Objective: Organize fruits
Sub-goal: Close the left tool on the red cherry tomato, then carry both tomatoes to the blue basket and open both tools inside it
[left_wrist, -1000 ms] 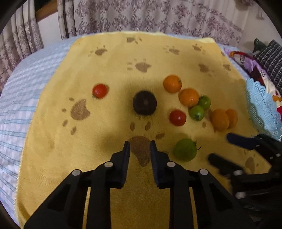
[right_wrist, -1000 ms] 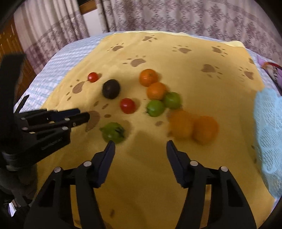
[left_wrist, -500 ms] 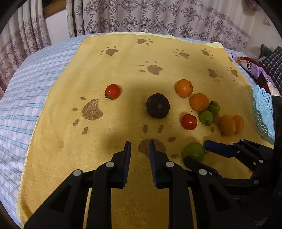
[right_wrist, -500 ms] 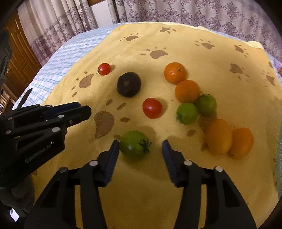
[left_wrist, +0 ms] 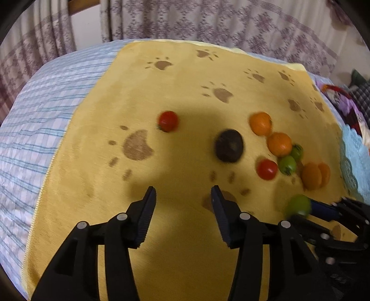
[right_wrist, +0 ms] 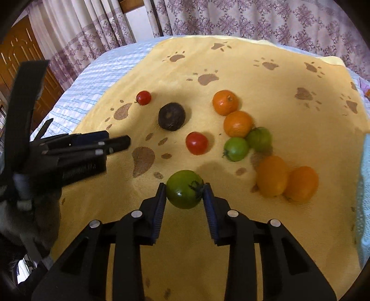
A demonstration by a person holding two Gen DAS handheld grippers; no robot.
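Fruits lie on a yellow paw-print towel (right_wrist: 266, 76). My right gripper (right_wrist: 185, 192) is shut on a large green tomato (right_wrist: 183, 192) at its fingertips; the tomato also shows in the left wrist view (left_wrist: 298, 205). My left gripper (left_wrist: 183, 196) is open and empty above the towel, short of a dark round fruit (left_wrist: 229, 145). Beyond lie two red tomatoes (right_wrist: 196, 143) (right_wrist: 143, 97), two oranges (right_wrist: 225, 102) (right_wrist: 238, 123), two small green tomatoes (right_wrist: 235, 148) (right_wrist: 260, 139) and two orange oval fruits (right_wrist: 272, 174) (right_wrist: 301, 183).
The towel lies on a blue striped bedsheet (left_wrist: 39, 129). A light blue lace mat (left_wrist: 353, 157) lies at the right edge, with patterned cushions (left_wrist: 342, 101) behind it. Curtains (right_wrist: 231, 16) hang behind, and a wooden door (right_wrist: 20, 60) stands at the far left.
My right gripper closed on the large green tomato. My left gripper opened from nearly shut and shifted left across the towel.
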